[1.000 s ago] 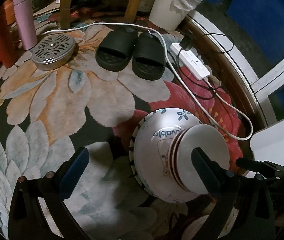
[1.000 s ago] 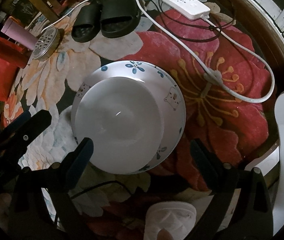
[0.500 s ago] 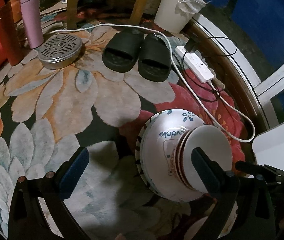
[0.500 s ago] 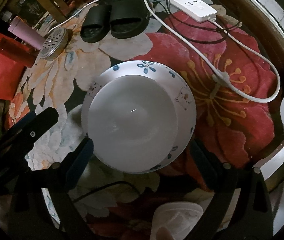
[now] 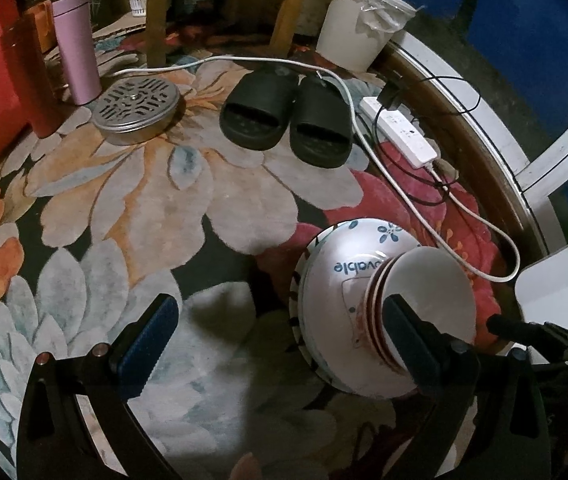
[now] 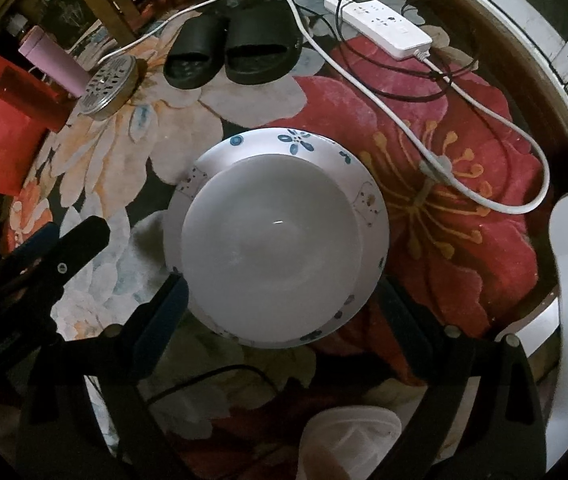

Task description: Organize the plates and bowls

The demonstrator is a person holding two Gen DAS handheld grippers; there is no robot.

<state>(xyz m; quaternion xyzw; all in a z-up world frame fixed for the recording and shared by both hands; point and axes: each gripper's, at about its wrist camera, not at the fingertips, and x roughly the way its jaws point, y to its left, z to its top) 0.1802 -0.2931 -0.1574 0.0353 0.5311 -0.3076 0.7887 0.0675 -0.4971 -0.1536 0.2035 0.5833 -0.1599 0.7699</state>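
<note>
A stack of nested bowls stands on the flowered rug. The top one is a plain white bowl. It sits inside a larger white bowl with blue flowers; red-rimmed bowls show between them in the left wrist view. My right gripper is open above the stack, a finger on each side, touching nothing. My left gripper is open and empty to the left of the stack, its right finger in front of the bowls. It also shows in the right wrist view.
Black slippers, a round metal tin, a pink tumbler and a red cup stand at the rug's far side. A white power strip and its cable lie right of the bowls. A white bin and chair legs stand behind.
Both grippers have drawn back and up a little, so the bowl stack sits lower in the left view and more centred in the right view. The bowls have not moved.
</note>
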